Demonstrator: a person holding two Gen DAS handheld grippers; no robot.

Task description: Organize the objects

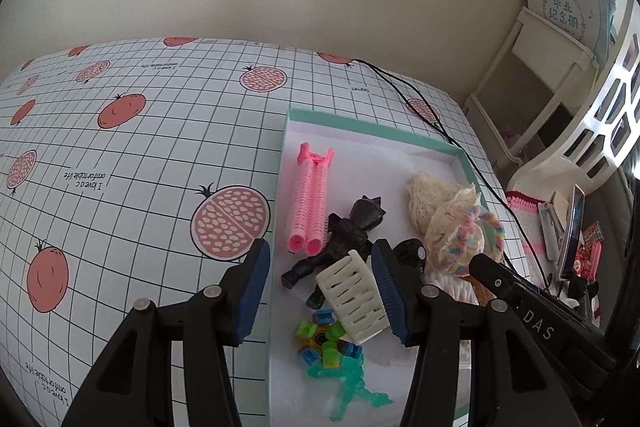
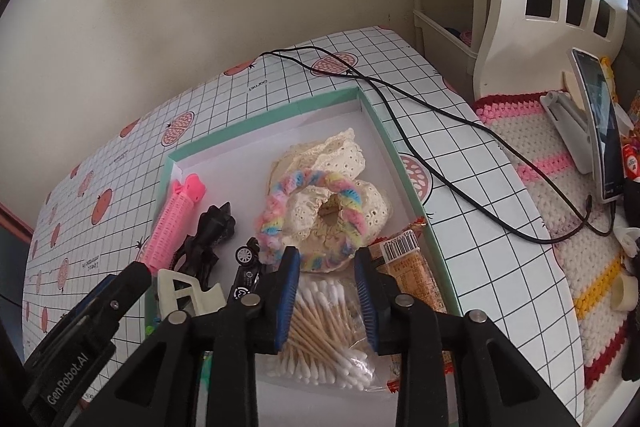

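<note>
The left gripper (image 1: 318,283), jaws open, hangs over the cream comb (image 1: 354,297) lying on the black figure (image 1: 340,239) in the tray (image 1: 370,123); closing may catch both. The right gripper (image 2: 327,291), also open, hovers over the cotton swabs (image 2: 320,339), the scrunchie (image 2: 312,203) crowding in front.

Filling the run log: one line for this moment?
left gripper: open, over cream comb | right gripper: open, over cotton swabs | box: full

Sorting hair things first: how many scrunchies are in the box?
3: the rainbow scrunchie lies on one cream lace scrunchie; another cream lace scrunchie sits just behind. More could hide beneath.
</note>
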